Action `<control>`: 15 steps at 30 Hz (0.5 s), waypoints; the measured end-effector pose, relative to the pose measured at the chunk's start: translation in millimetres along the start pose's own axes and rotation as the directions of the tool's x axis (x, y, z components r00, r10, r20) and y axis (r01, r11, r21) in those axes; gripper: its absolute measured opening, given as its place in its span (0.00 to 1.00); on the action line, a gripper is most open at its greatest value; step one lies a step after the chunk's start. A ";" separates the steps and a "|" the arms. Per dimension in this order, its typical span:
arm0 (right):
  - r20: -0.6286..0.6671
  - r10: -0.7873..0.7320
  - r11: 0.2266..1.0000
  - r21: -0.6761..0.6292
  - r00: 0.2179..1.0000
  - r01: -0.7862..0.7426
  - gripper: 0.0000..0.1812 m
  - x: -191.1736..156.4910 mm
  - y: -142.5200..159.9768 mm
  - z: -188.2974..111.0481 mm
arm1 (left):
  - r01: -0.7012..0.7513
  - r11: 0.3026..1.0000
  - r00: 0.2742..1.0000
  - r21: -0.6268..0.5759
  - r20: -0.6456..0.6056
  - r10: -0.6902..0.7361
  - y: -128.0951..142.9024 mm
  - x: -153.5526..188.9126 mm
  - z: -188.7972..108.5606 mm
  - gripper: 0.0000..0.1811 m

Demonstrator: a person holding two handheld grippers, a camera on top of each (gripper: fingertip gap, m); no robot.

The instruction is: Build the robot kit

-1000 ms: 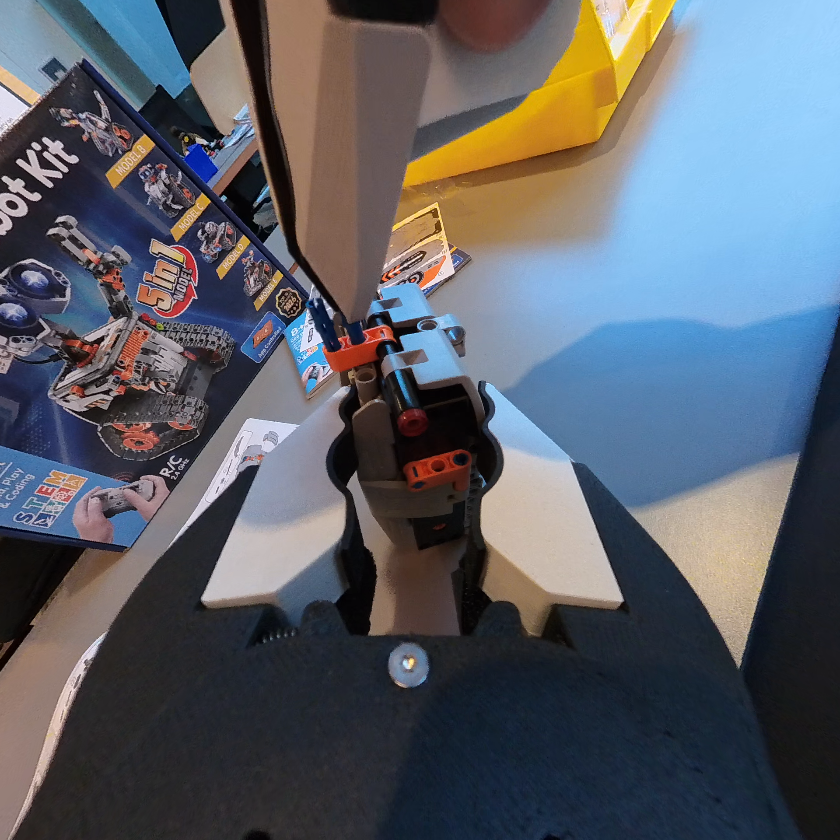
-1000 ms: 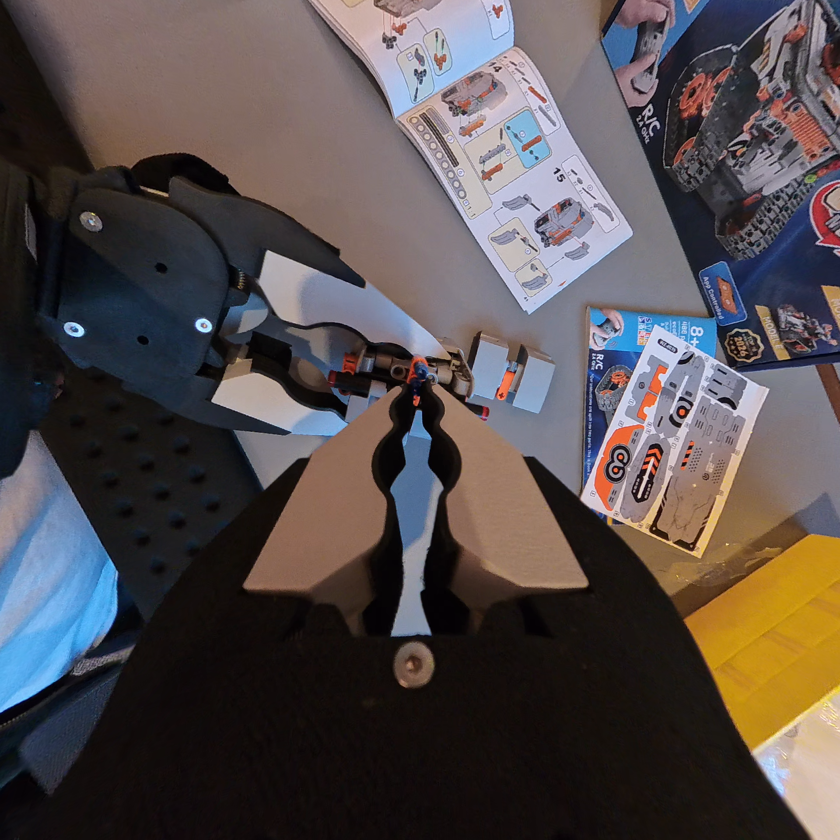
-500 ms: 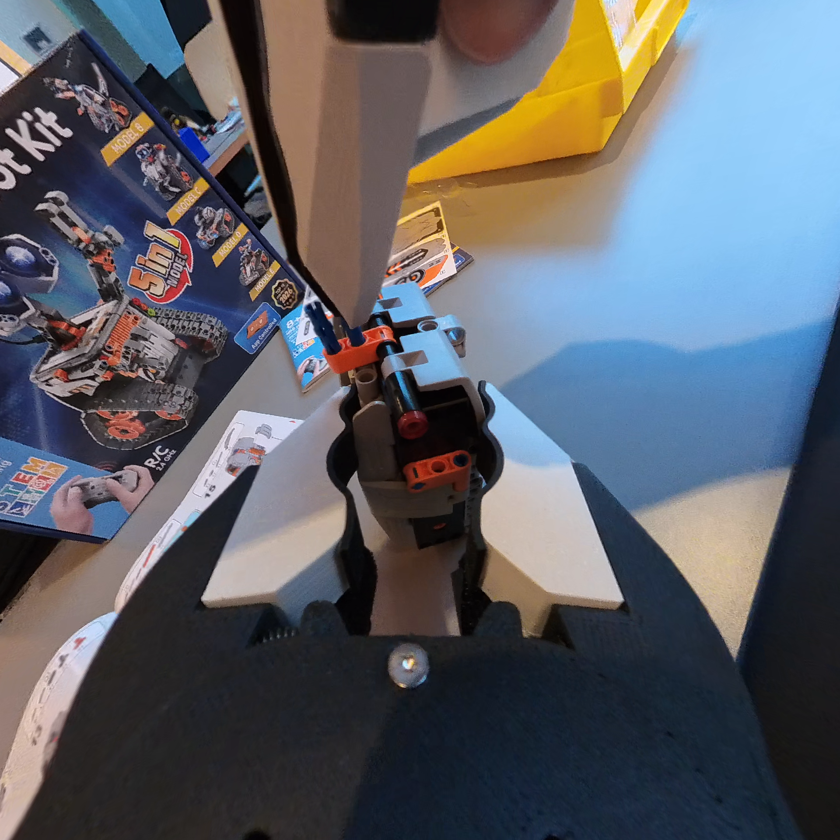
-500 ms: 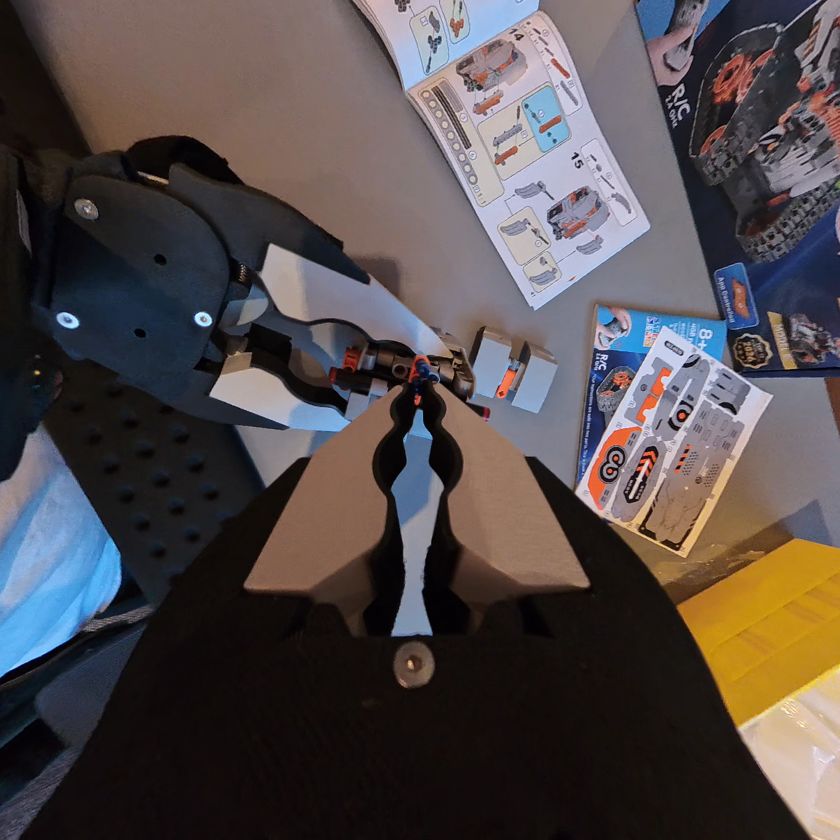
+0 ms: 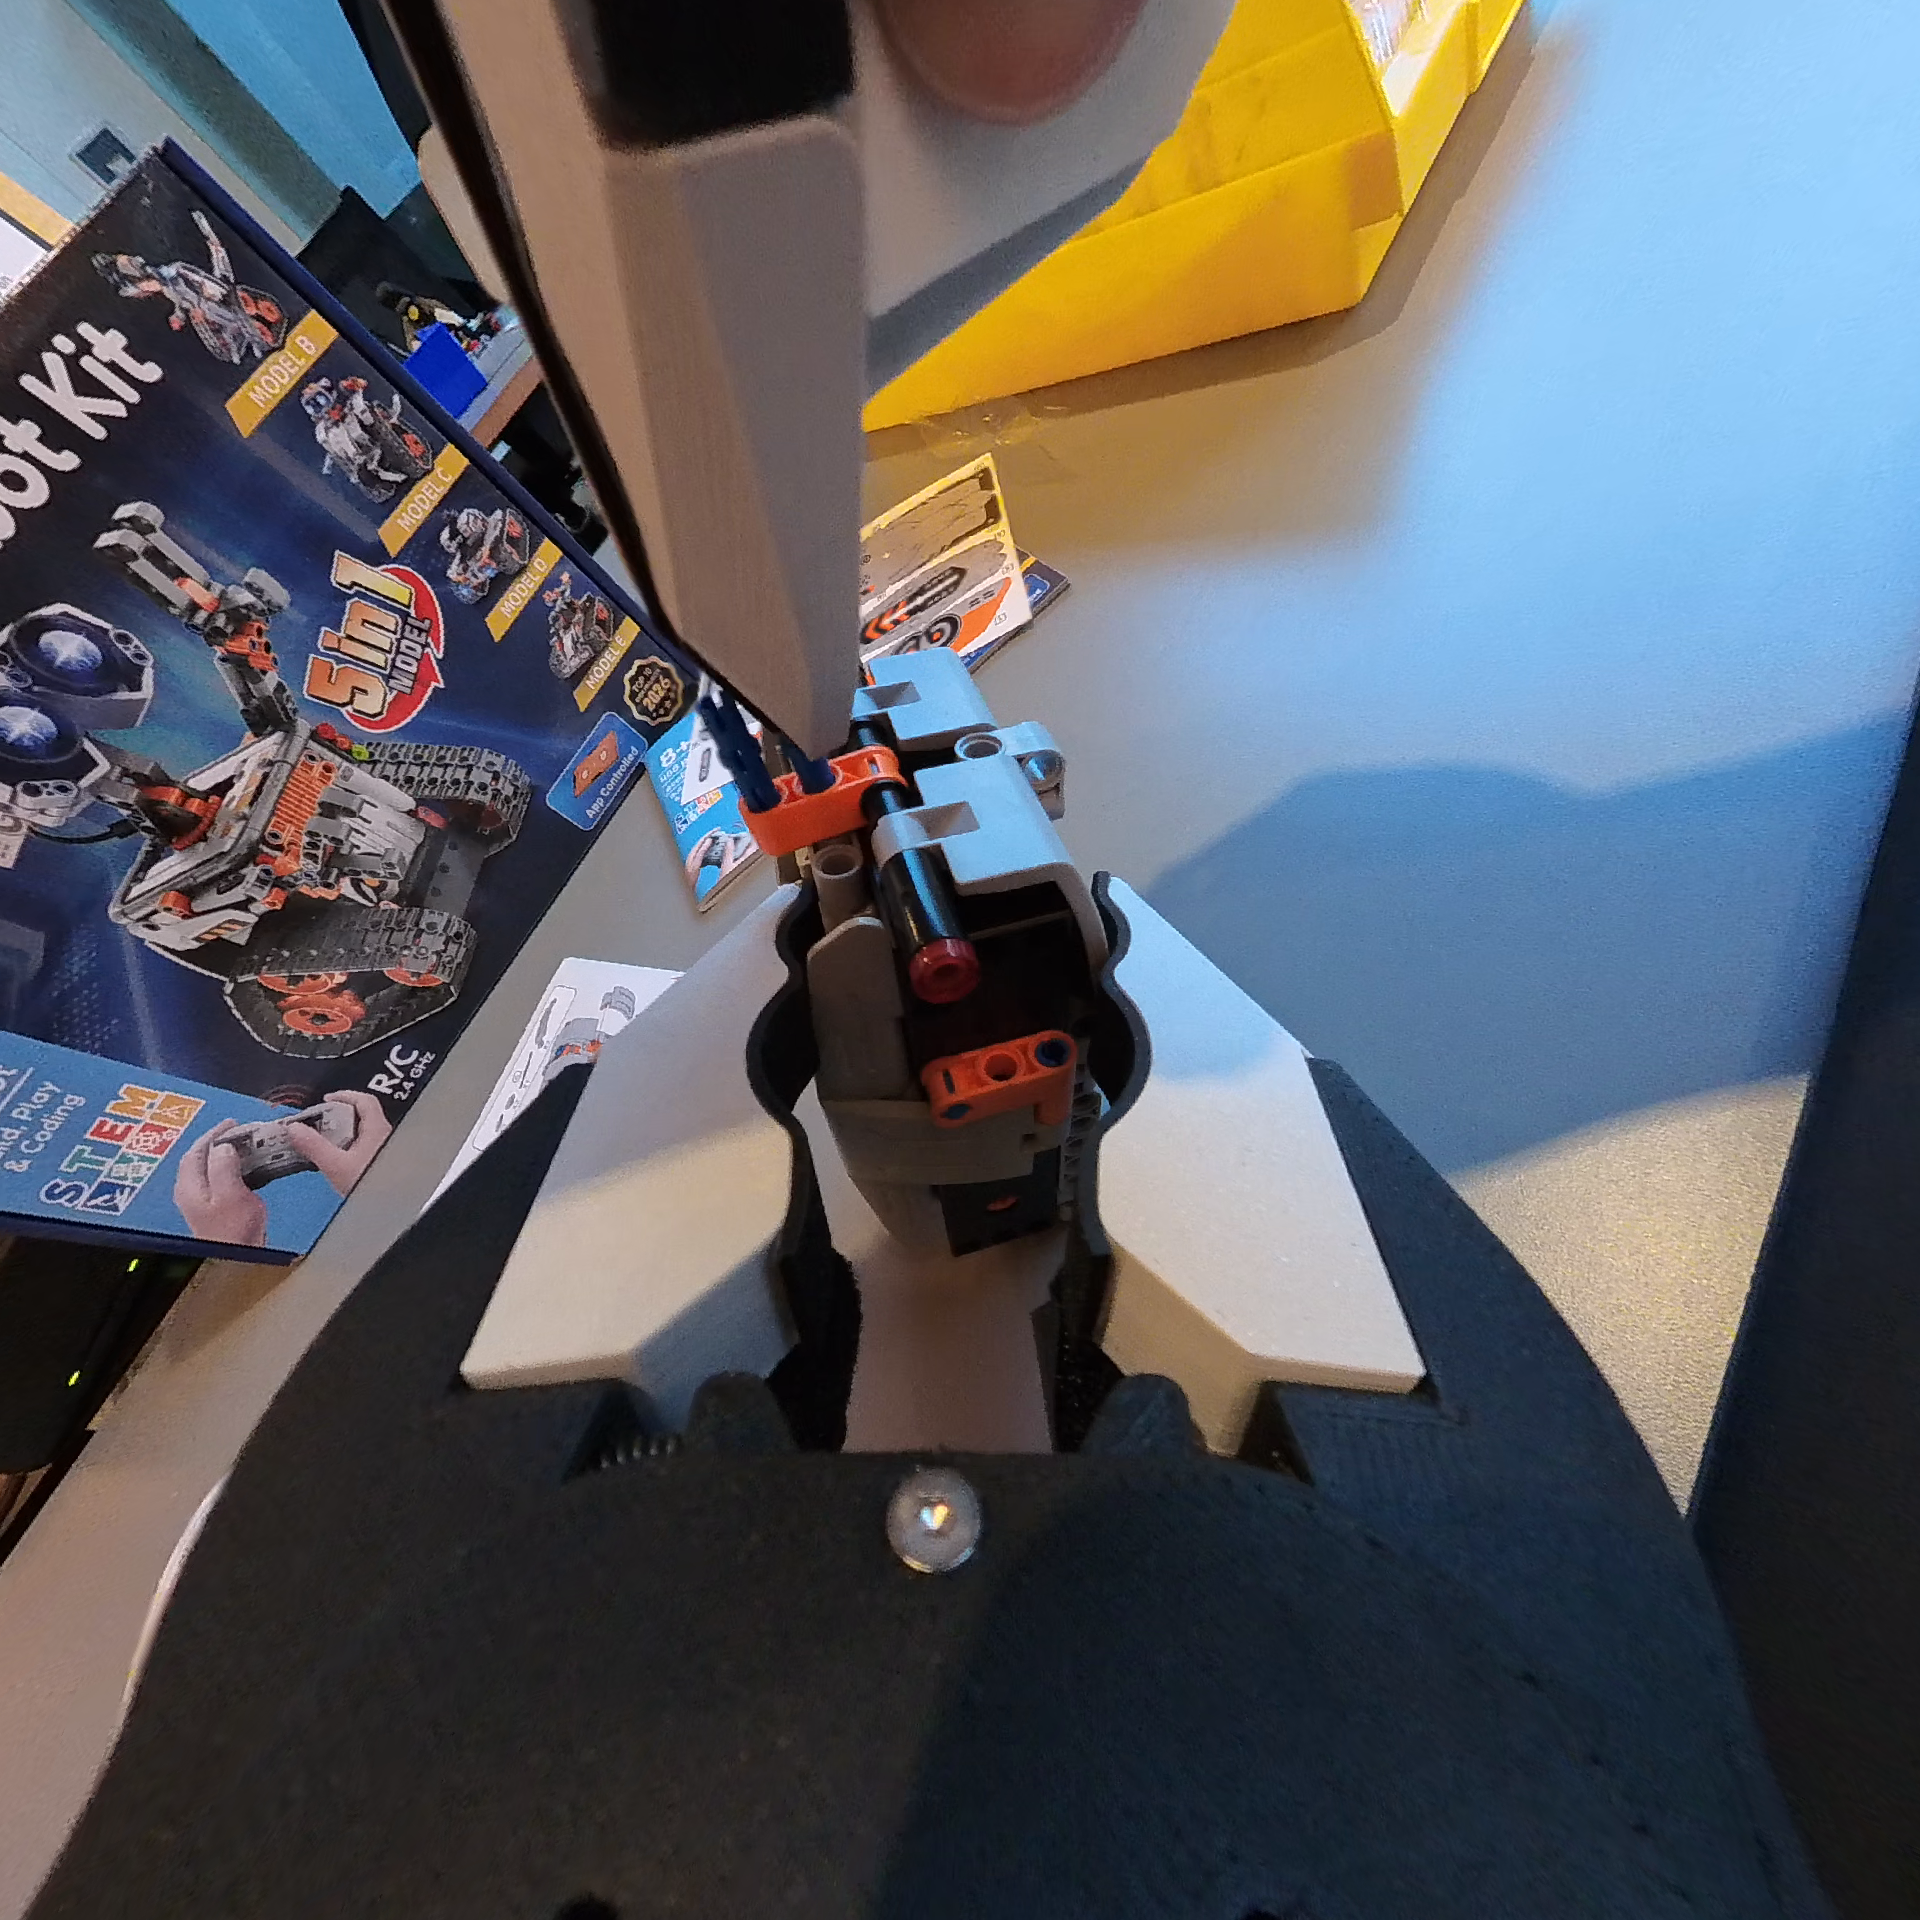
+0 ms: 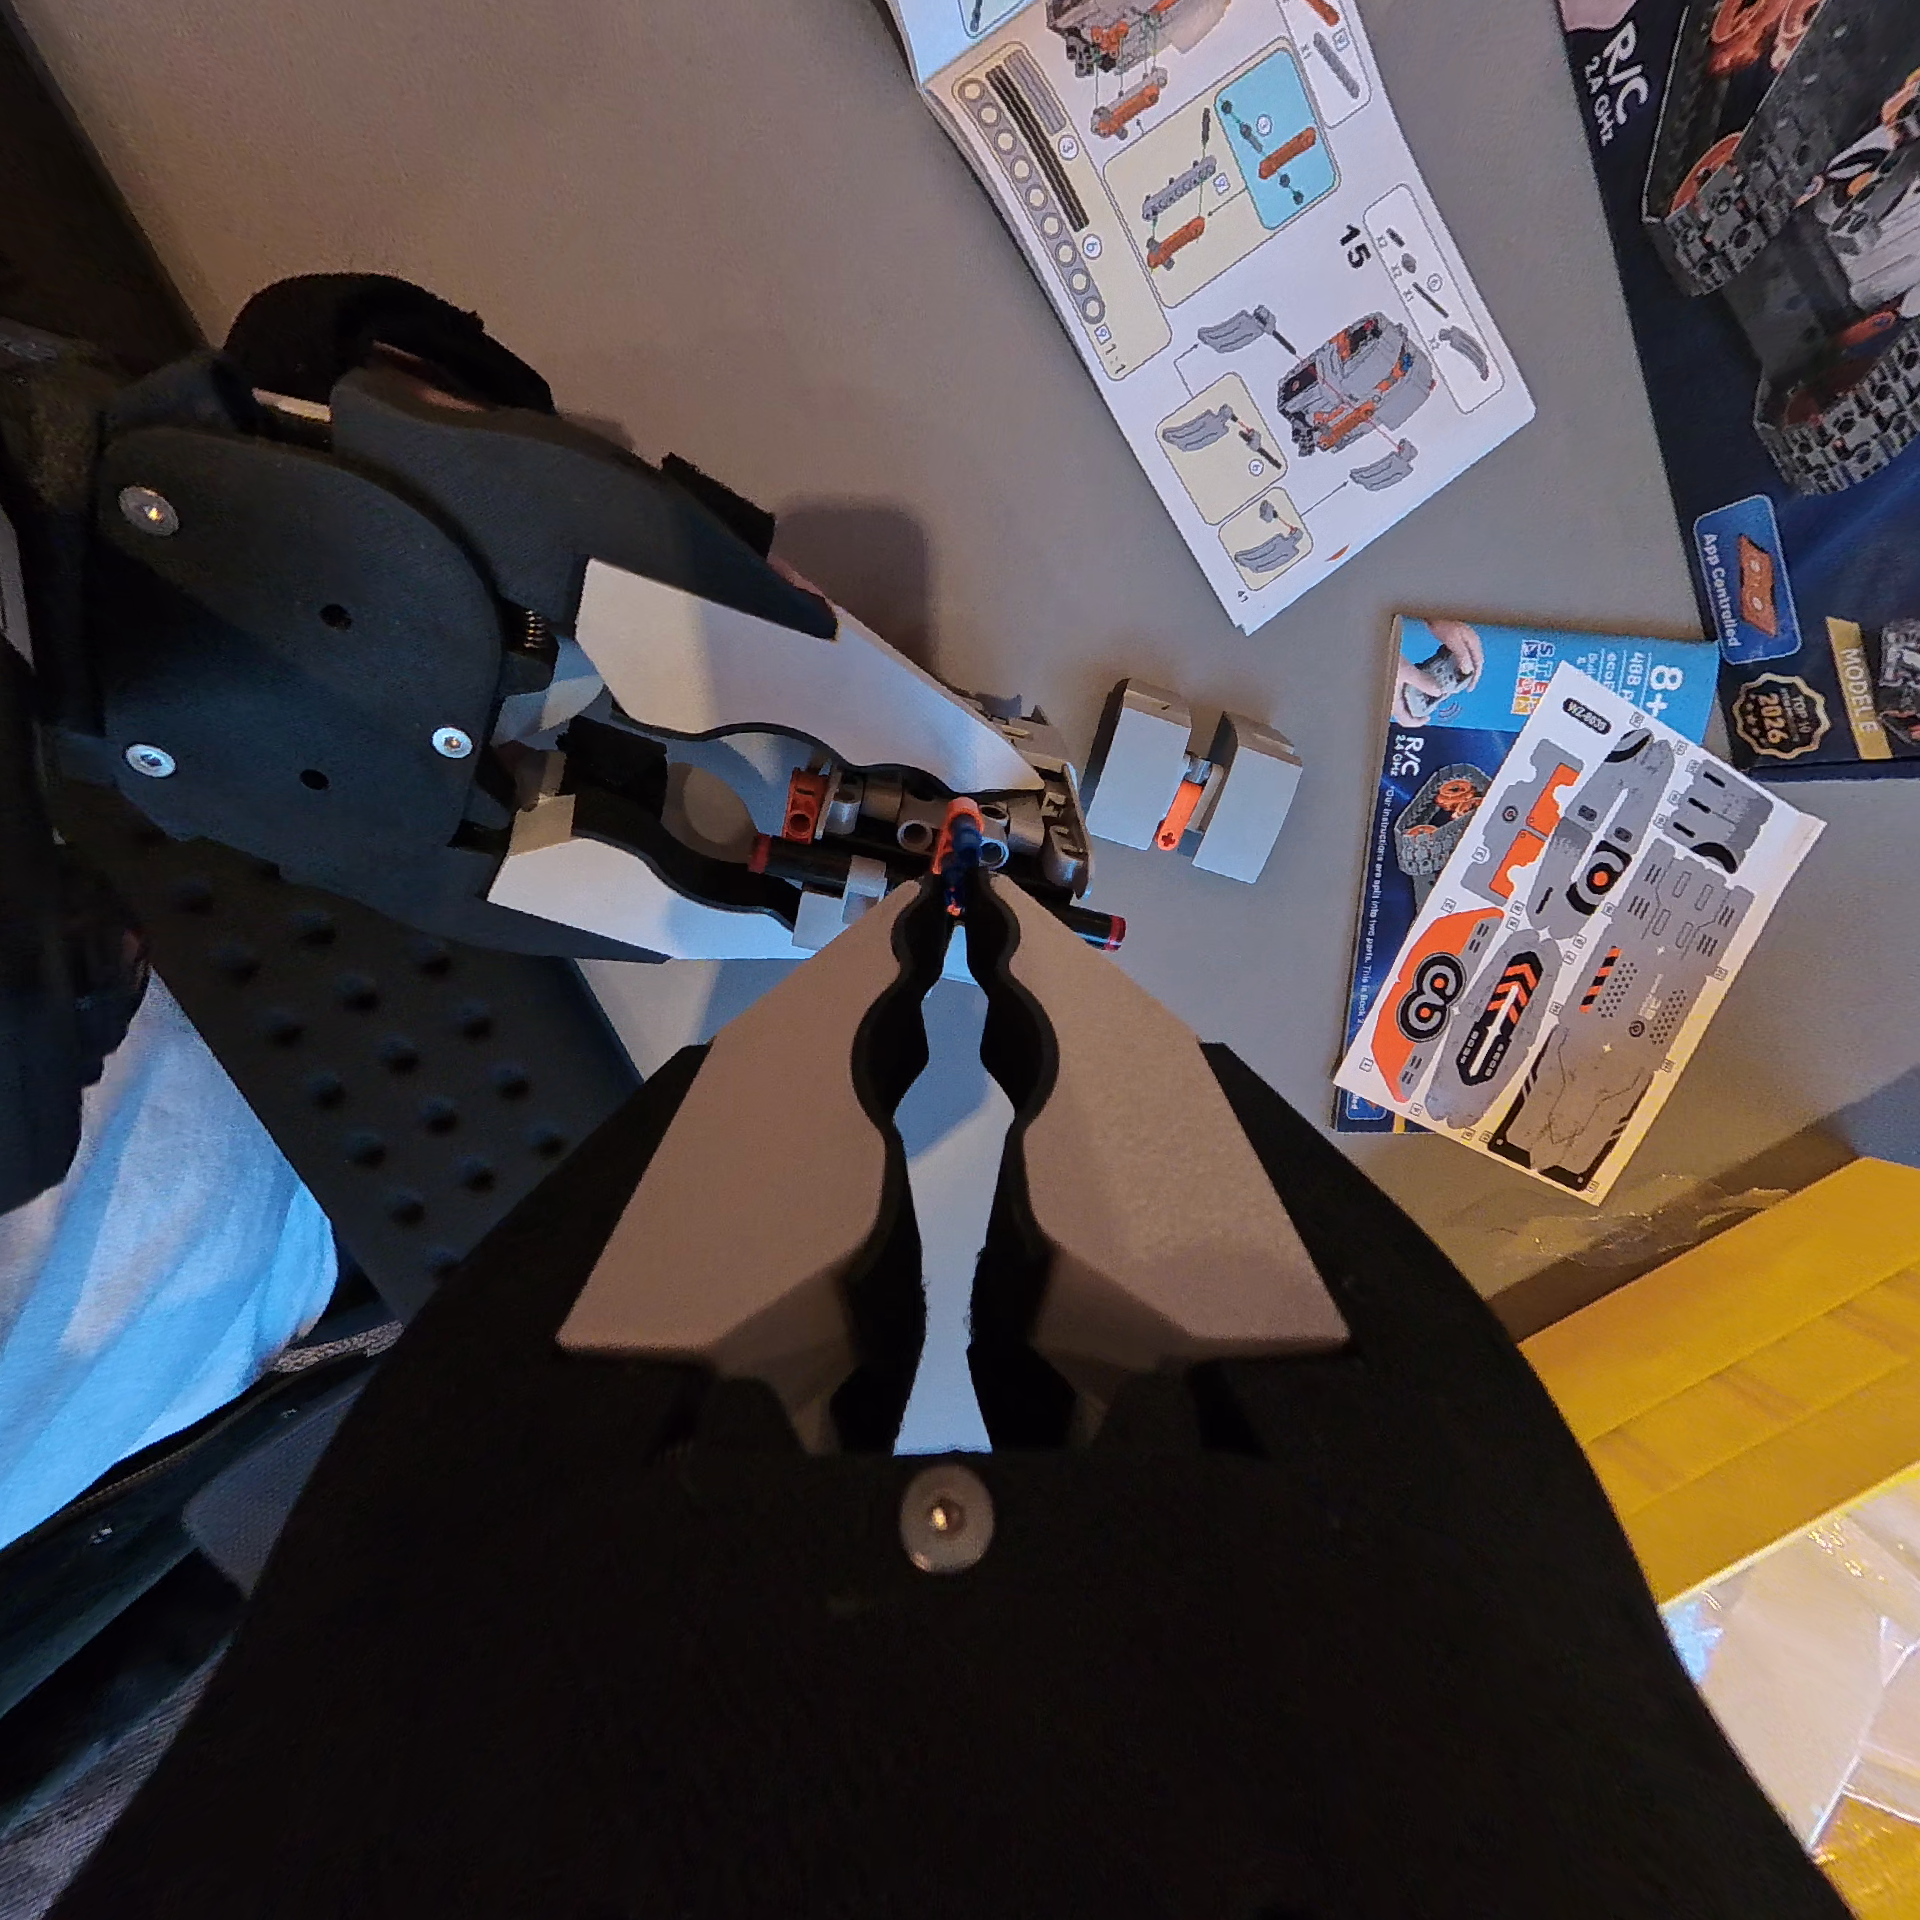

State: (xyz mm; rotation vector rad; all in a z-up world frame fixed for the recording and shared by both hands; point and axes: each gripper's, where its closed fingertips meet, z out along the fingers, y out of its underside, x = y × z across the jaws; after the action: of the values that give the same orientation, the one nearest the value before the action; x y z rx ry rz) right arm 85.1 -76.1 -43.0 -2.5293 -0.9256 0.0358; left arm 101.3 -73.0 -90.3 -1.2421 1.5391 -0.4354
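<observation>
Left hand-held gripper clamps the grey brick assembly above the worktop; right hand-held gripper is pinched on a dark blue pin at the orange connector.

Risk: the pin grip is only at the tips, so any tilt could let it slip or jam in the hole. Side load could twist the assembly in the left grip. Loose grey block pair lies just beside, easy to knock.

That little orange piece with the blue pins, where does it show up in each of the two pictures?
Left wrist view: the orange piece sits mid-frame, at the far end of the brick assembly, under the right tool.
Right wrist view: orange piece at centre, just beyond the tool's tips.
Shared landmark: the sticker sheet.
</observation>
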 end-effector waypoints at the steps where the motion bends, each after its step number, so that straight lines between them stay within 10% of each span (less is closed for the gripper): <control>1: 0.000 -0.001 1.000 0.000 1.000 0.001 0.02 0.2 -0.3 0.3 | 0.006 1.000 1.000 0.001 -0.001 -0.006 0.0 -0.3 0.0 0.27; 15: 0.003 -0.011 1.000 -0.023 1.000 0.011 0.02 1.0 -2.9 2.1 | 0.030 1.000 1.000 0.004 -0.004 -0.030 0.9 -2.3 -0.3 0.27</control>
State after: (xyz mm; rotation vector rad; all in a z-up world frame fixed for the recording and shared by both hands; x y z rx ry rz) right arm 83.7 -72.7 -43.6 -2.5457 -0.9467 0.0257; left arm 100.4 -70.8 -89.8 -1.2635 1.5236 -0.4602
